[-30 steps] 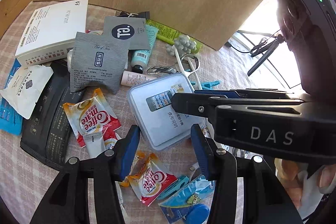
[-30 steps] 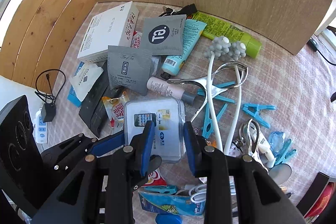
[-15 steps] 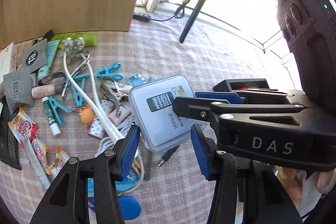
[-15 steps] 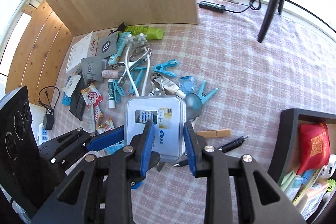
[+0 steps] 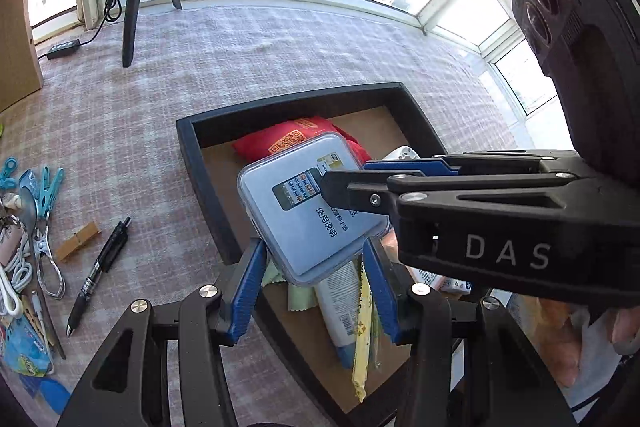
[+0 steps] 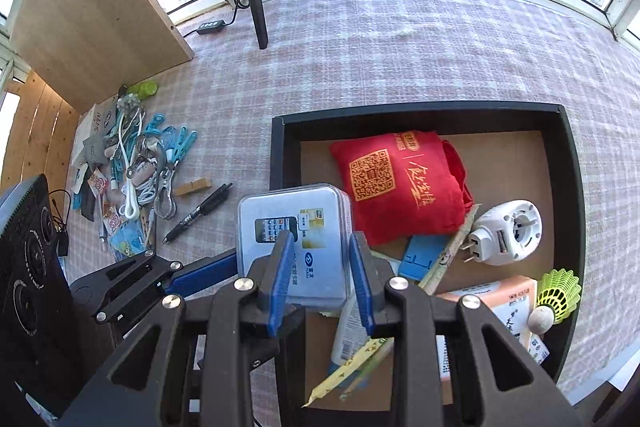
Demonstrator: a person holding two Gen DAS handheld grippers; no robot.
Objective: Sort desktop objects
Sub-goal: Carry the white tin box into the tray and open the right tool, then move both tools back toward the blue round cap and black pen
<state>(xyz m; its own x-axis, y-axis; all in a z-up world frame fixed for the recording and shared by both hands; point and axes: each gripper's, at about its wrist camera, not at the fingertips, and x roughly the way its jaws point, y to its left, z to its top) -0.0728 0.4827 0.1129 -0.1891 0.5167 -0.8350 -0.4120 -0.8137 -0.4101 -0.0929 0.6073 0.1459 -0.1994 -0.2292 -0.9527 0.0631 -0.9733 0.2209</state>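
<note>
At the centre of both wrist views sits the clear plastic case (image 6: 294, 247), held in the air over the near left corner of the black tray (image 6: 568, 211). I hold it with both tongs at once: my right tongs (image 6: 320, 269) are clamped on its near edge, one blue pad on top and one beneath as far as I can judge, and my left tongs (image 5: 314, 279) grip an adjoining side, the pads pressed against its edges. Two grips keep the flat, slippery case level, which I judge matters because it has to clear the tray wall before going in.

Below it the tray already holds a red pouch (image 6: 400, 183), a white plug adapter (image 6: 506, 237), a yellow-green shuttlecock (image 6: 558, 293), a pale carton (image 6: 500, 303) and a tube (image 5: 342, 307) with long sachets across it. So the free brown floor lies mostly at the upper right of the right view, and I reckon the case will end up partly on top of things.

Outward, at the left of the frame, the unsorted pile remains on the checked tabletop (image 6: 400, 47): a black pen (image 6: 198, 213), a wooden peg (image 6: 194, 185), blue pegs, cable, sachets.

My own tongs hide the case's underside and near edge, so I cannot see exactly how the pads bite. The lower tray items are cut off by the black arms, and the small print on the packets is unreadable.
</note>
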